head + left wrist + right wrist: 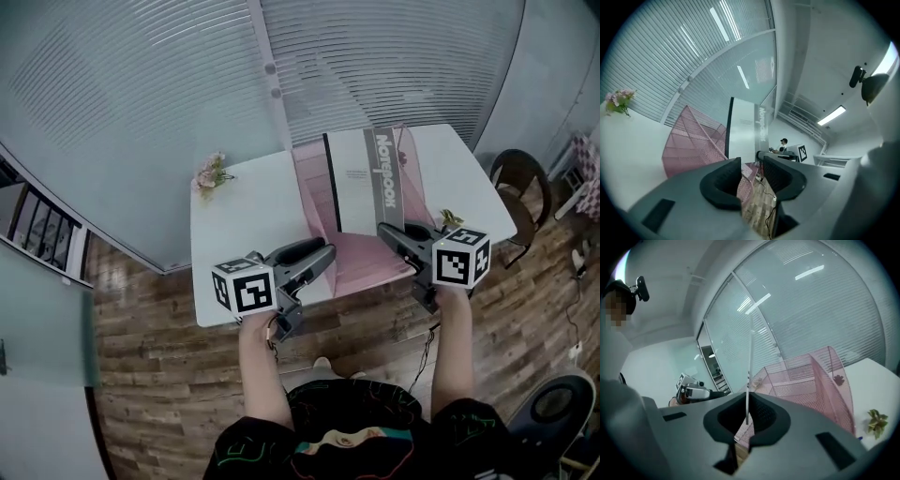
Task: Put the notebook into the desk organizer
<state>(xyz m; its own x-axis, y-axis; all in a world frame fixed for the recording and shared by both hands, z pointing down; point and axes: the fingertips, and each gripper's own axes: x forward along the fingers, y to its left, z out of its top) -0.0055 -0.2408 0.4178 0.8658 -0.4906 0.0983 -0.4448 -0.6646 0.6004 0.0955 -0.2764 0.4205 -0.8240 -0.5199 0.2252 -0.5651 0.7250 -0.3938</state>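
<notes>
Seeing my right gripper clenched on the thin white grey-banded notebook upright in the pink mesh organizer; left gripper released.

notebook fine print illegible, corner hidden behind right gripper

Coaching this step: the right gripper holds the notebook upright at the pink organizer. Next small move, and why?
Probably ease the right gripper down: it pinches the notebook by its edge, upright between mesh walls of the organizer, seating unclear; the left gripper is open, empty.
</notes>
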